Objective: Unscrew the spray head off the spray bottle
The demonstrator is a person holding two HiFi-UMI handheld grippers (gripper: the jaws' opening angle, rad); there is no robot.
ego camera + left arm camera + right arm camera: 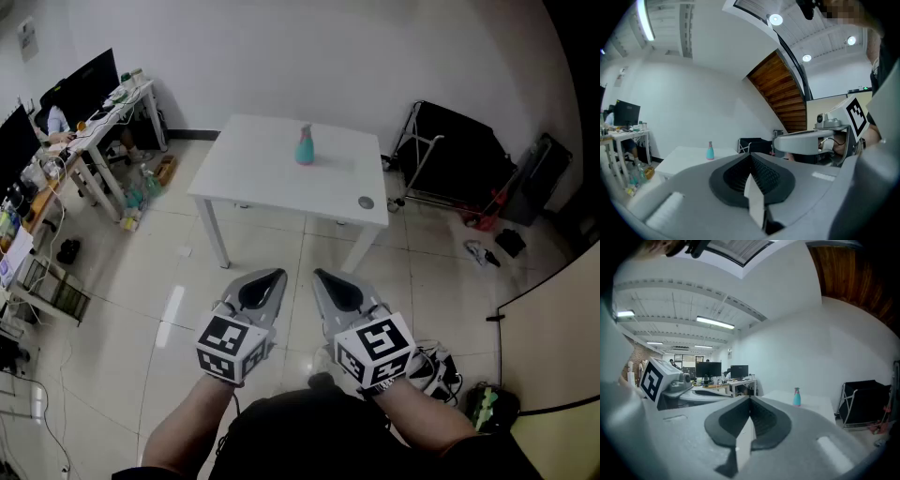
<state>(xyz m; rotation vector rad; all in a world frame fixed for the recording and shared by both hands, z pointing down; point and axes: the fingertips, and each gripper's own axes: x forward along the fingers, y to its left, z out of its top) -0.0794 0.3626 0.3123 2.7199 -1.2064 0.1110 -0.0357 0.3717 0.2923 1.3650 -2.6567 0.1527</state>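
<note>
Head view: 1 spray bottle [305, 145] upright on 1 table [253, 164]; left gripper [278, 274], right gripper [318, 274] (2 total) pressed together, empty.

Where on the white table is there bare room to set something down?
Nearly all of the white table is bare: the left half and front edge, bordered by the spray bottle near the back and a small round disc by the right front corner. No crowding there.

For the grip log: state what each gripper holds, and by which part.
Nothing held: left gripper and right gripper both shut, empty; spray bottle stands on the table.
</note>
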